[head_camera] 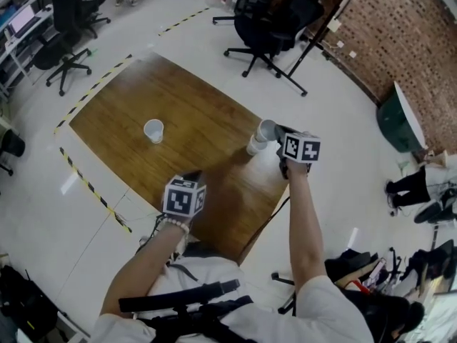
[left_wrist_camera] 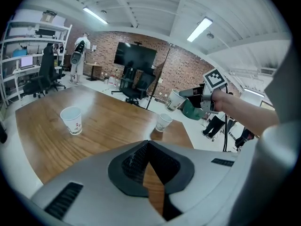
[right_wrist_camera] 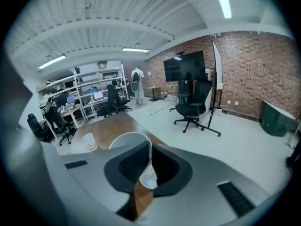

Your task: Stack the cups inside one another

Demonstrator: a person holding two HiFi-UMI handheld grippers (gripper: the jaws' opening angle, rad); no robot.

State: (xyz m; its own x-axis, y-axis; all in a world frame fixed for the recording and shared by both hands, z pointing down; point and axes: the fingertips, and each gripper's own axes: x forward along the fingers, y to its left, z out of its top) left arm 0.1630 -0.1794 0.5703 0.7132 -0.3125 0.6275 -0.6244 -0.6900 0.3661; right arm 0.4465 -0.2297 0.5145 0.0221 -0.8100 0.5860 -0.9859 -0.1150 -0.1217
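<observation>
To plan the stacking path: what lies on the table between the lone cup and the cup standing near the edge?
Only bare table between the lone cup and the edge cup, as the head view shows.

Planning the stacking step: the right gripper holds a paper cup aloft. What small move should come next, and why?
Probably tip the held cup upright and lower it into the standing cup just below it: the right gripper pinches its wall, and it hangs tilted.

open tabletop [head_camera: 203, 123] between lone cup [head_camera: 153, 130] and edge cup [head_camera: 254, 146], office chair [head_camera: 270, 31] beyond
</observation>
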